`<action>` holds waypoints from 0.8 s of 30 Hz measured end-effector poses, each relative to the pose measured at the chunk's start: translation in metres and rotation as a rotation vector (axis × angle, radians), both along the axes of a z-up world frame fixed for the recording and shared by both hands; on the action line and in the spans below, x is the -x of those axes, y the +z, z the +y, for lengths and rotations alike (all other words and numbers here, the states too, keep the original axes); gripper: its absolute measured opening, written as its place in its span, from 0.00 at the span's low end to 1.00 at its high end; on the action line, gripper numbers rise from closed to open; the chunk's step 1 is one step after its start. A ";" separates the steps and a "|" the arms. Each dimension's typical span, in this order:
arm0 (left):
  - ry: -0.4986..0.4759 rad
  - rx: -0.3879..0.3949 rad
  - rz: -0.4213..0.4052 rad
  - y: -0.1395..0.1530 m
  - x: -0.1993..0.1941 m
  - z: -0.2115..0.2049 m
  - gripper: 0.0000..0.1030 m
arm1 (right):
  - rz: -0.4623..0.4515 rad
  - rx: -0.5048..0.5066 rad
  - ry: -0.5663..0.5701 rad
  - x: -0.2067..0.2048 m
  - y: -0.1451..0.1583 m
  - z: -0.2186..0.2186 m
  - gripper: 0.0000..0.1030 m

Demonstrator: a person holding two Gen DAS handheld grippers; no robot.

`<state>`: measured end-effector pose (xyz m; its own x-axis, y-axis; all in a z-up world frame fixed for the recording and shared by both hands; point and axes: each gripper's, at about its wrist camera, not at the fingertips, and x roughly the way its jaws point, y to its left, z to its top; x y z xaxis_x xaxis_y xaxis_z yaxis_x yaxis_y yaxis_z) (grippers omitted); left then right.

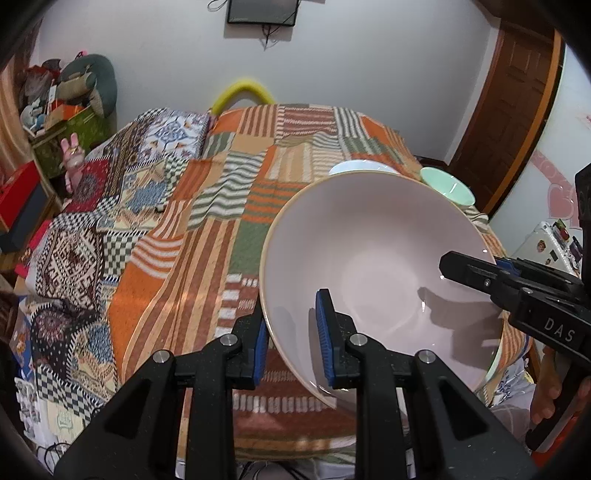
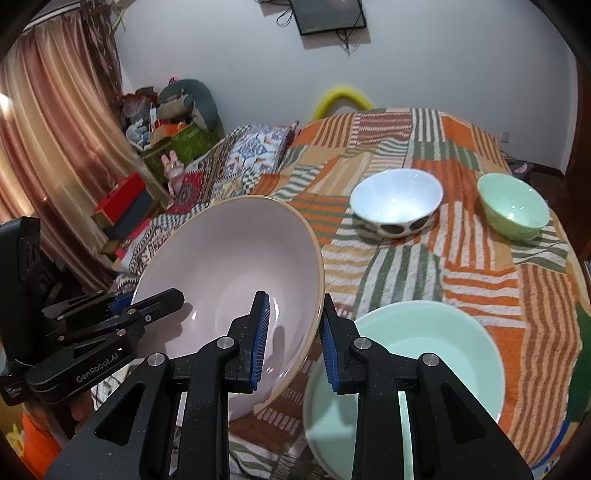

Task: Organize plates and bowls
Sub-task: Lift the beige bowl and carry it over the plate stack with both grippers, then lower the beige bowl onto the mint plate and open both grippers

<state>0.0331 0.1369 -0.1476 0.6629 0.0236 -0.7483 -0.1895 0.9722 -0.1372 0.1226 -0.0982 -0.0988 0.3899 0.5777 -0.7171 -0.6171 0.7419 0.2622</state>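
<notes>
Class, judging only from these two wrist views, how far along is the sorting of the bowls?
Nothing looks nested yet. In hand: both grippers, left gripper and right gripper, hold the big pink bowl by its rim, tilted beside the large mint bowl. Left: the white bowl and small green bowl sit apart on the quilt.

A striped patchwork bedspread [image 1: 229, 206] in orange, green and cream covers the bed ahead of the fingers. Far beyond them a dark wall-mounted screen [image 1: 262, 11] hangs above a yellow foam tube [image 1: 242, 94]. Left of the fingers are a pinkish curtain [image 2: 62, 122], a red box [image 2: 122, 197] and piled stuffed toys [image 2: 184, 99].
</notes>
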 end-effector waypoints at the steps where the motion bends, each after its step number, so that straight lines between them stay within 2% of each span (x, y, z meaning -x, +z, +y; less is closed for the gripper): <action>1: 0.006 0.003 0.006 -0.003 0.002 0.002 0.22 | 0.005 0.005 0.004 0.001 -0.002 0.002 0.24; 8: 0.036 0.023 0.054 -0.027 0.009 0.015 0.22 | 0.067 0.055 0.041 0.005 -0.023 0.021 0.24; 24: 0.074 0.089 0.157 -0.080 0.013 0.033 0.22 | 0.137 0.166 0.087 0.008 -0.063 0.046 0.24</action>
